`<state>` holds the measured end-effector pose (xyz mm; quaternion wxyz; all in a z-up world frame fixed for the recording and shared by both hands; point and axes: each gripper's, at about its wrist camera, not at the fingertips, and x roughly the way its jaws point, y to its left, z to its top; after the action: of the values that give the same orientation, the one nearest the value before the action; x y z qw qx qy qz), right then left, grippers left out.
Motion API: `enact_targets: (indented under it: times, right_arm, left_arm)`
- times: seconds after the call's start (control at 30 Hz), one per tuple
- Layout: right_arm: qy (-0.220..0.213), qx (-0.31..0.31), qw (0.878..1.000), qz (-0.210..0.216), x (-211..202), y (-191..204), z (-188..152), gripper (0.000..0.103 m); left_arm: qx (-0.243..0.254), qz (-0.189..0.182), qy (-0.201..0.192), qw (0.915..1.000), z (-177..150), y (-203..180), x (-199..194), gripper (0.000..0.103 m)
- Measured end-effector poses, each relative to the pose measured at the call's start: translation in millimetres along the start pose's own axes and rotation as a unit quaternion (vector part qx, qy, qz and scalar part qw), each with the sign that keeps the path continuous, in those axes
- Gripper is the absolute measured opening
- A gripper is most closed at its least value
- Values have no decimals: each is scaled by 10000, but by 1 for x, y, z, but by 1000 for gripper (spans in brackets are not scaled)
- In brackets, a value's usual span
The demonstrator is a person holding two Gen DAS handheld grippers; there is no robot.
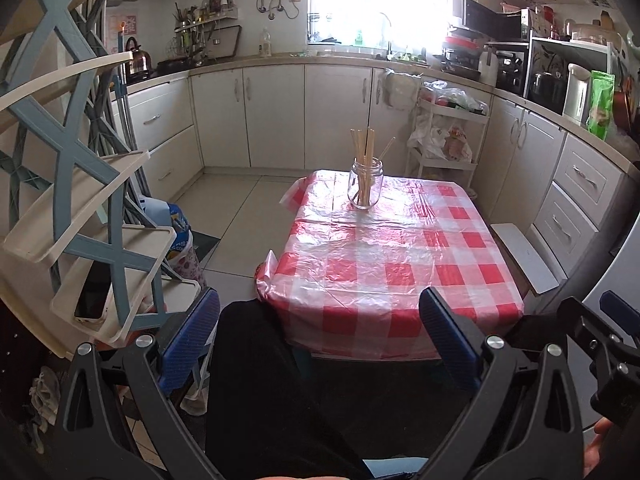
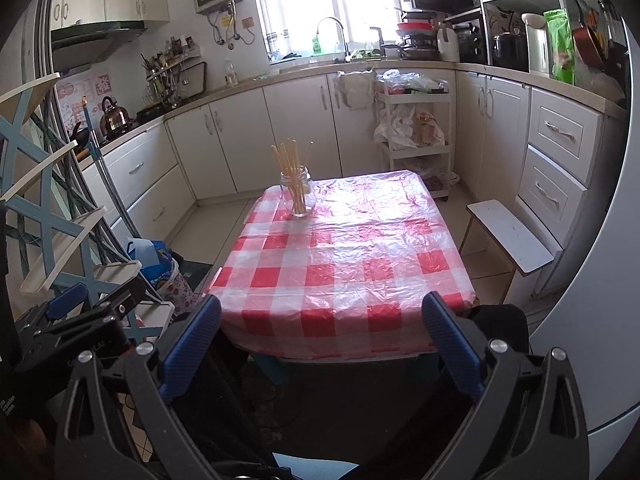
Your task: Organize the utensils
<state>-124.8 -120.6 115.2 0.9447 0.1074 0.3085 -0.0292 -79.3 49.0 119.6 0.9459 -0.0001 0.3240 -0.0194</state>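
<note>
A clear glass jar (image 1: 365, 184) stands upright at the far end of a table with a red and white checked cloth (image 1: 400, 272). Several wooden chopsticks (image 1: 363, 148) stand in it. The jar (image 2: 298, 195) and chopsticks (image 2: 289, 164) also show in the right wrist view, far left on the table (image 2: 348, 272). My left gripper (image 1: 320, 336) is open and empty, held back from the table's near edge. My right gripper (image 2: 320, 340) is open and empty, also short of the near edge. Each gripper shows at the other view's side.
A blue and cream rack (image 1: 80, 208) stands at the left with a phone (image 1: 93, 296) on a low shelf. A white stool (image 2: 510, 236) stands right of the table. White cabinets (image 1: 276, 116) and a white trolley (image 2: 416, 128) with bags line the back.
</note>
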Motion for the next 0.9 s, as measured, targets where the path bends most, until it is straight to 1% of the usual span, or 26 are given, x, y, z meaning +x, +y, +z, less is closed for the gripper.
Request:
enact_targets:
  times: [0.3,0.9]
  right_arm:
    - [-106,-31,9999,29,-9,2,0,96]
    - [-52,-30,9999,88,-6,2,-1,96]
  left_arm:
    - [-22,39,-58,10000,2,1,-7,96]
    - [-15,43,30,10000,1,1,-2,96]
